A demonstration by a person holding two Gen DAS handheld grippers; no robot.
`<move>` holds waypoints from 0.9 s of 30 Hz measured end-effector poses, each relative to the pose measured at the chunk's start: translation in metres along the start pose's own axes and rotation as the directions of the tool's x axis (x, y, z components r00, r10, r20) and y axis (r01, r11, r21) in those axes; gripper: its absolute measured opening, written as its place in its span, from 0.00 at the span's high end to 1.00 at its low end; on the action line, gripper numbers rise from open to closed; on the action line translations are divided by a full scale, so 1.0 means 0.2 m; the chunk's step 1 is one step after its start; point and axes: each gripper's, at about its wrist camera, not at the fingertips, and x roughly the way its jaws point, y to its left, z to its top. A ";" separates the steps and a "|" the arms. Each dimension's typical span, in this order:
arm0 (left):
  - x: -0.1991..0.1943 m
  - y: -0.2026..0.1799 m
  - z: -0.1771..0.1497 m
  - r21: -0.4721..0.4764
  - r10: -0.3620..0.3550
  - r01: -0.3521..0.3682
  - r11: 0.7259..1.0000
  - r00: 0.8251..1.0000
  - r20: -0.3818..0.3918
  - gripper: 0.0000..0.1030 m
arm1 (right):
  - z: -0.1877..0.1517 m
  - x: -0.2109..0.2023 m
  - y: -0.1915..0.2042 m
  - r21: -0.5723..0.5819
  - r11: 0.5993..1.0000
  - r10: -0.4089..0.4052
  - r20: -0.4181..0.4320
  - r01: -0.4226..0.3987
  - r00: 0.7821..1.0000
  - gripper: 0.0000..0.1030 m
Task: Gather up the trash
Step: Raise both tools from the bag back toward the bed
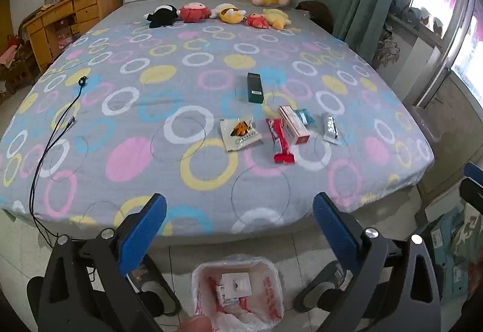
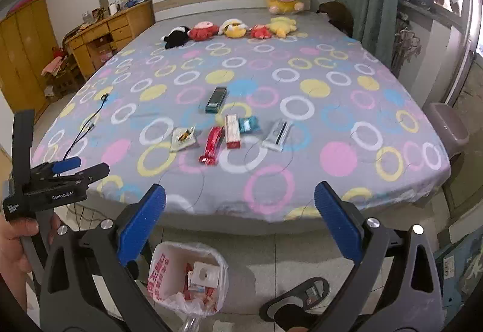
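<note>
- My left gripper (image 1: 238,223) had its blue jaws spread wide with nothing between them, hanging above the foot of the bed (image 1: 90,187).
- My right gripper (image 2: 240,214) was just as wide, its jaws released and empty.
- Directly beneath both tools, on the tiled floor, stood the bagged trash bin (image 1: 238,291), with a white box and small packets already inside.
- Ahead of the jaws, on the ringed sheet, the trash lay in a loose row: a white sachet (image 1: 240,134), a red wrapper (image 1: 281,142), a pink-and-white box (image 1: 293,124), a small teal packet (image 1: 304,116) and a silver pouch (image 1: 330,129).
- A dark green box (image 1: 255,87) lay just beyond that row.
- Far ahead, plush toys (image 1: 193,12) lined the headboard end.
- A black cable (image 1: 57,126) ran off to the left of the left tool.
</note>
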 end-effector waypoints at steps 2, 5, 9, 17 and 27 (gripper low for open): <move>0.01 0.00 0.04 -0.009 0.001 -0.001 1.000 1.000 0.003 0.08 | 0.02 -0.02 -0.01 0.004 1.000 -0.015 0.014 0.015 1.000 0.06; 0.01 -0.01 0.08 -0.018 -0.009 0.009 1.000 1.000 -0.001 0.08 | 0.08 -0.04 -0.02 0.000 0.999 -0.038 0.038 0.038 0.999 0.06; 0.05 -0.02 0.13 -0.008 0.005 -0.005 1.000 1.000 0.005 0.08 | 0.14 -0.02 -0.03 0.008 0.999 -0.046 0.049 0.046 0.998 0.06; 0.18 -0.04 0.23 0.005 0.029 -0.029 1.000 1.000 -0.013 0.08 | 0.25 0.07 -0.05 0.024 0.997 -0.076 0.054 0.075 0.996 0.06; 0.50 -0.02 0.29 -0.010 0.041 -0.042 0.999 0.994 -0.098 0.08 | 0.35 0.35 -0.12 0.045 0.993 -0.108 0.003 0.108 0.994 0.06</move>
